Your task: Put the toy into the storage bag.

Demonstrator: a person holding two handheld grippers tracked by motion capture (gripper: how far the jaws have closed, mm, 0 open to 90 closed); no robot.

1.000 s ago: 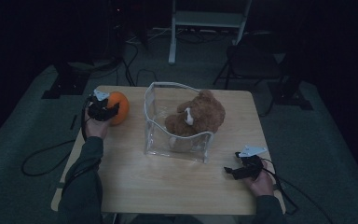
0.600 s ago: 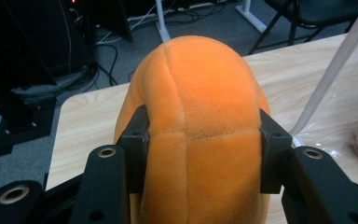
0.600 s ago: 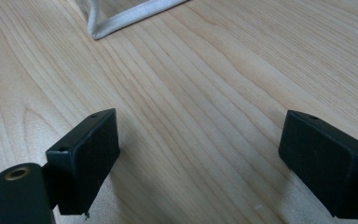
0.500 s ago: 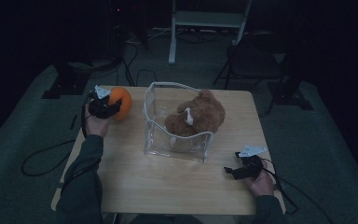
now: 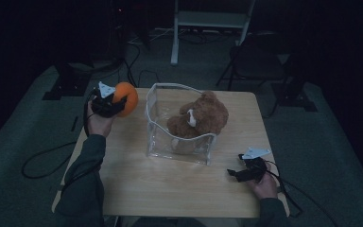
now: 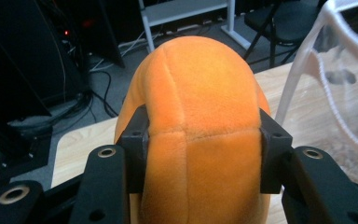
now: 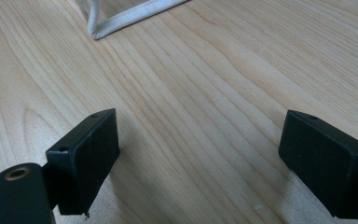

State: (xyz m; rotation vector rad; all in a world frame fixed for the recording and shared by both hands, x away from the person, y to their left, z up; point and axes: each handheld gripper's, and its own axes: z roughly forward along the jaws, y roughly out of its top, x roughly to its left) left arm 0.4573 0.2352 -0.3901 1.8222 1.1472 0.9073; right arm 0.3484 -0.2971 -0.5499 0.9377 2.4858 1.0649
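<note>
A person's left gripper (image 5: pixel 116 105) holds a round orange plush ball with stitched seams (image 5: pixel 126 98) clear of the light wooden table (image 5: pixel 170 189), its jaws clamped on the toy's two flanks, the fabric bulging up and forward past the pads. In the left gripper view the same orange plush ball (image 6: pixel 200 116) sits squarely between the jaws, its seam running along their line, and the clear plastic pouch with white piping (image 6: pixel 326 70) stands just off the right jaw, its open mouth facing up. That is the relation the next move seems to turn on: the pouch (image 5: pixel 179 127) lies across and a little ahead of the loaded jaws, so the ball would have to travel sideways over the rim and then down (the left hand is plainly the nearer one). A brown plush teddy bear (image 5: pixel 199 119) already lies in the pouch. The right gripper (image 5: pixel 238 174) rests low on the table, jaws apart with nothing between them but bare wood, a pouch corner ahead of them. Count: one ball, one bear, one pouch, two grippers.
</note>
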